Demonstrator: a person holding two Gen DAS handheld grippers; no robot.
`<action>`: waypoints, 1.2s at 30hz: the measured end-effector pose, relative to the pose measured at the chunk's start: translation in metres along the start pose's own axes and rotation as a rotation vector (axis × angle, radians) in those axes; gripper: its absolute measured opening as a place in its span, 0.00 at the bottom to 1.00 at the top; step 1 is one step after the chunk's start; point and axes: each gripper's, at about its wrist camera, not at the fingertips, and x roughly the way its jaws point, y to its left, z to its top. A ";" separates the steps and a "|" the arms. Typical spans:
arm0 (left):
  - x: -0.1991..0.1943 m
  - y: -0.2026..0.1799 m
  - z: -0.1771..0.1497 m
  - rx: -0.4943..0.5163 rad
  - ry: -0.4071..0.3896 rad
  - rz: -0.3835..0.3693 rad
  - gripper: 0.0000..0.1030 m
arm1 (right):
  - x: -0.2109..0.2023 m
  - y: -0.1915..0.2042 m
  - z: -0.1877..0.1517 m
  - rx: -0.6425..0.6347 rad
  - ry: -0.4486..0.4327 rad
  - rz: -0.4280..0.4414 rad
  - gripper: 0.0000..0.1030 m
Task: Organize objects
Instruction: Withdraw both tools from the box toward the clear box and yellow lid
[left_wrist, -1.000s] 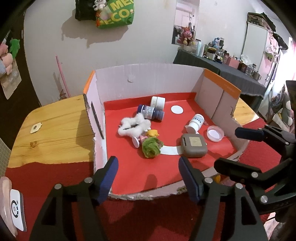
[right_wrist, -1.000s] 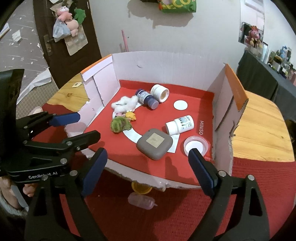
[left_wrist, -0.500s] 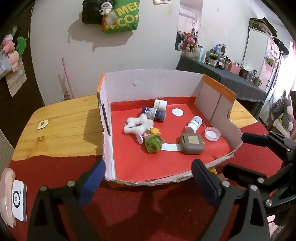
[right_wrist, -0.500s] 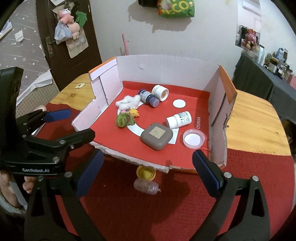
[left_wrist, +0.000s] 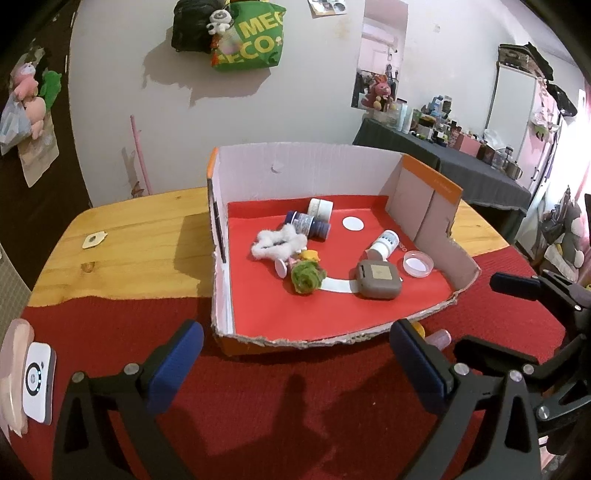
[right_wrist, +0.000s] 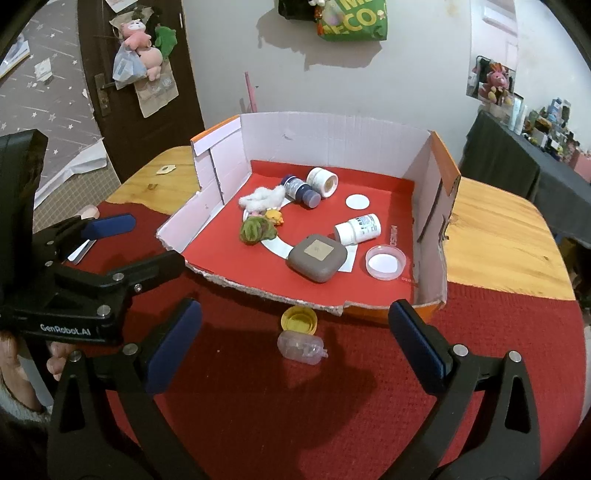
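Note:
A cardboard box (left_wrist: 303, 173) lined in red holds a grey square case (left_wrist: 378, 278), a white bottle (left_wrist: 384, 245) on its side, a blue-capped jar (left_wrist: 308, 225), a white fluffy piece (left_wrist: 279, 242), a green fuzzy ball (left_wrist: 306, 277) and a clear lid (right_wrist: 385, 263). On the red cloth in front of the box lie a yellow cap (right_wrist: 298, 320) and a small clear bottle (right_wrist: 302, 347). My left gripper (left_wrist: 295, 328) hangs before the box's torn front edge, jaws opening, nothing between them. My right gripper (right_wrist: 295, 310) is above the cap and clear bottle, jaws opening and empty.
The box stands on a wooden table (left_wrist: 129, 240) partly covered by a red cloth (left_wrist: 295, 406). A white device (left_wrist: 37, 380) lies at the cloth's left edge and a small wooden tag (left_wrist: 94, 240) on the wood. A cluttered dark table (left_wrist: 461, 173) stands back right.
Both grippers have drawn back from the box, which now looks smaller and farther, and both pairs of jaws have spread wider. The yellow cap and clear bottle show fully now.

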 end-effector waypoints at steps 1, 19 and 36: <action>0.000 0.000 -0.001 -0.001 0.002 -0.001 1.00 | -0.001 0.001 -0.002 0.000 0.000 0.000 1.00; 0.004 -0.004 -0.022 0.005 0.040 -0.020 1.00 | 0.012 0.000 -0.031 0.019 0.055 0.017 1.00; 0.004 0.003 -0.027 -0.004 0.052 -0.001 1.00 | 0.041 -0.002 -0.037 0.068 0.103 0.130 1.00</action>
